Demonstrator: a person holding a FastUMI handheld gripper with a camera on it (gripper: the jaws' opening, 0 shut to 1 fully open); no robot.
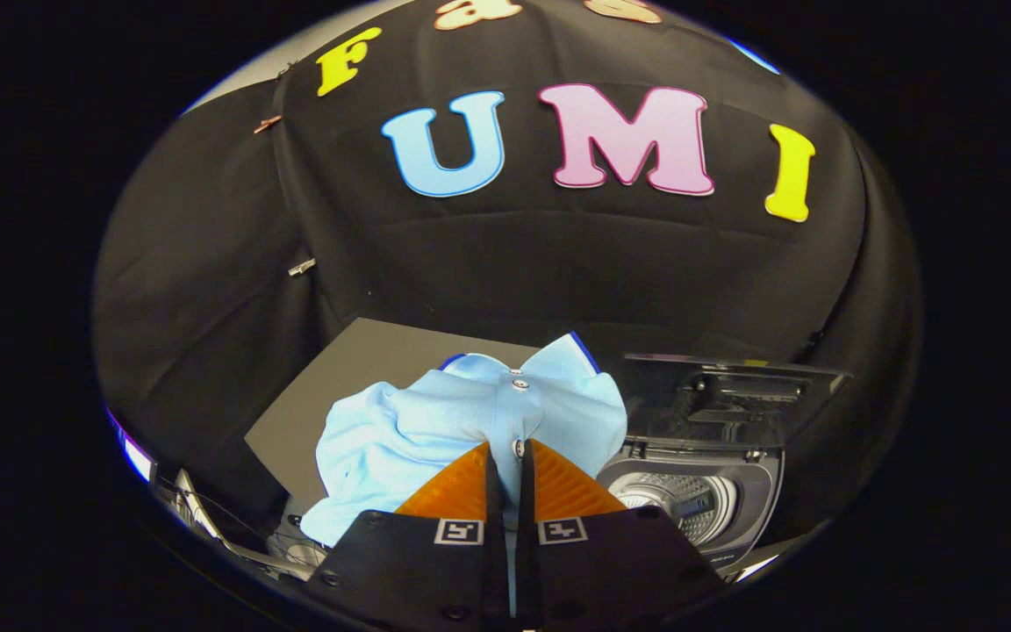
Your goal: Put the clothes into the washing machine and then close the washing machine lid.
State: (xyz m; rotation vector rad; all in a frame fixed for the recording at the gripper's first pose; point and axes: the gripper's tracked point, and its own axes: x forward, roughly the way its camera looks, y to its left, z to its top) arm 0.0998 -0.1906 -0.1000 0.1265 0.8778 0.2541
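A light blue collared shirt (435,430) with small buttons hangs bunched from my gripper (505,449), whose two fingers are shut on the fabric near the button placket. The shirt is lifted above a dark tabletop (356,369). Just right of the fingers and below the shirt stands a small top-loading washing machine (699,500), its steel drum (672,496) visible. Its dark lid (734,386) stands open, tilted up behind the drum. The shirt hangs left of the drum opening, not over it.
Black cloth walls close the booth behind and on both sides. A wire rack or basket (233,535) lies low to the left of the fingers, partly hidden by the shirt.
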